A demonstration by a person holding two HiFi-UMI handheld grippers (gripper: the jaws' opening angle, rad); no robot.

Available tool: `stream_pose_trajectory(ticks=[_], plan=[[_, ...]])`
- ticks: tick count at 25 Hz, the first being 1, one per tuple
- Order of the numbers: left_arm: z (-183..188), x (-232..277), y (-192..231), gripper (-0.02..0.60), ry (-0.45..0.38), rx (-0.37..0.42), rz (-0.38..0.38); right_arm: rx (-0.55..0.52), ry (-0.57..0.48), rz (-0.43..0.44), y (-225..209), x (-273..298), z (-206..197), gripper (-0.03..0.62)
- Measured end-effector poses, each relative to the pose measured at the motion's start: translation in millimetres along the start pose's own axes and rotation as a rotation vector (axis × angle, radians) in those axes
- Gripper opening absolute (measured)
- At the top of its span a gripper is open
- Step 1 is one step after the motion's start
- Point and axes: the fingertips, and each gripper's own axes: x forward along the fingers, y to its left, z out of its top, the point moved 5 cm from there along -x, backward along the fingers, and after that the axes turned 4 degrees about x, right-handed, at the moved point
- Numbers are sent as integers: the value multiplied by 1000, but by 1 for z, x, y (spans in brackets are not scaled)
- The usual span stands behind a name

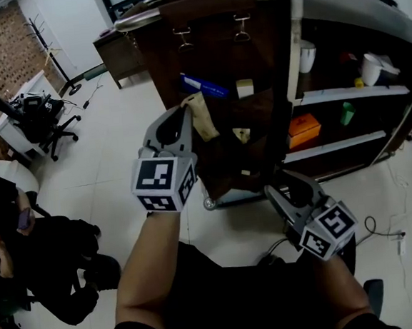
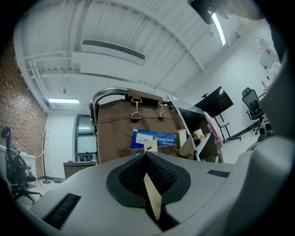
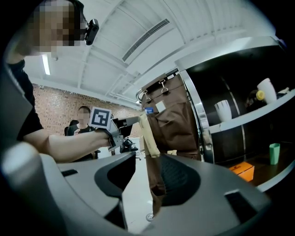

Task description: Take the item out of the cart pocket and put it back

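Note:
My left gripper (image 1: 184, 112) is raised in front of the cart's brown fabric pocket panel (image 1: 218, 59) and is shut on a flat tan packet (image 1: 204, 121). In the left gripper view the packet (image 2: 152, 198) stands edge-on between the closed pads of that gripper (image 2: 147, 159). Beyond it, a blue box (image 2: 154, 139) sits in a pocket. My right gripper (image 1: 283, 183) is lower, by the panel's bottom right corner, with its jaws open. In the right gripper view that gripper (image 3: 147, 160) has the hanging brown fabric (image 3: 156, 182) beside its right jaw, and the packet (image 3: 148, 134) shows farther off.
The cart's shelves (image 1: 343, 94) to the right carry an orange box (image 1: 303, 129), a green cup (image 1: 348, 113) and white cups (image 1: 307, 55). A person in black (image 1: 48, 245) sits at the left. An office chair (image 1: 48, 120) stands behind; a cable (image 1: 384, 230) lies on the floor.

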Motion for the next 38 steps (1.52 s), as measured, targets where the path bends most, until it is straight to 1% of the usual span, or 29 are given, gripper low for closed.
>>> stream_pose_trajectory(ticks=[1,5,10,15,20,26,28,30,34,38], plan=[[-4,2,2,0,1,0,6,0,1,4,0,3,1,170],[-23,11,6,0,27,-41,8,2,11,18,2,15,0,170],[-50,22,2,0,60,-79,4,6,32,26,1,26,-6,170],[-79,30,-4,0,113,-87,-2,7,44,24,-3,29,-11,170],[-106,34,-9,0,174,-71,-8,12,57,23,-3,31,-15,170],[-137,35,-14,0,251,-107,-9,19,69,26,-2,33,-21,170],[-147,35,-16,0,276,-108,-6,20,69,26,-3,34,-21,170],[-154,35,-17,0,284,-100,-2,20,67,28,-3,34,-20,170],[-154,37,-20,0,290,-81,-8,23,64,27,-3,33,-20,170],[-154,37,-19,0,296,-111,-10,25,63,27,-3,32,-21,170]])
